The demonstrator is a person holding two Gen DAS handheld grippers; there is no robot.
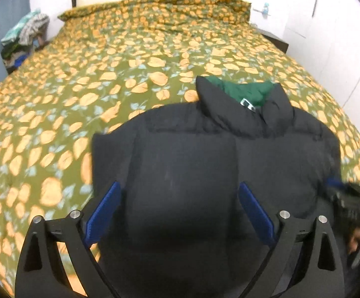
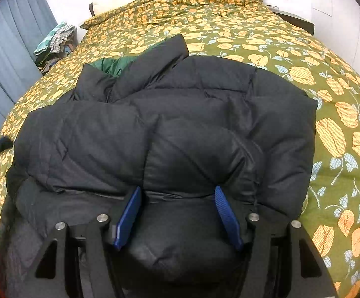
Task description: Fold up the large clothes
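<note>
A black puffer jacket (image 1: 204,154) with a green lining (image 1: 247,90) at the collar lies on the bed, partly folded, collar towards the headboard. It also shows in the right wrist view (image 2: 180,114). My left gripper (image 1: 180,191) is open, its blue pads (image 1: 105,208) spread wide over the jacket's near part, holding nothing. My right gripper (image 2: 177,193) has its blue pads (image 2: 130,213) pressed into a puffy fold at the jacket's near edge, with a bulge of fabric between them. The right gripper also appears blurred at the right edge of the left wrist view (image 1: 348,198).
The bed is covered by a green quilt with orange flowers (image 1: 105,74), bunched up at the headboard. A pile of clothes (image 1: 23,37) stands at the far left beside blue curtains (image 2: 8,49). White cabinets (image 1: 329,37) and a dark nightstand (image 1: 276,39) are at the right.
</note>
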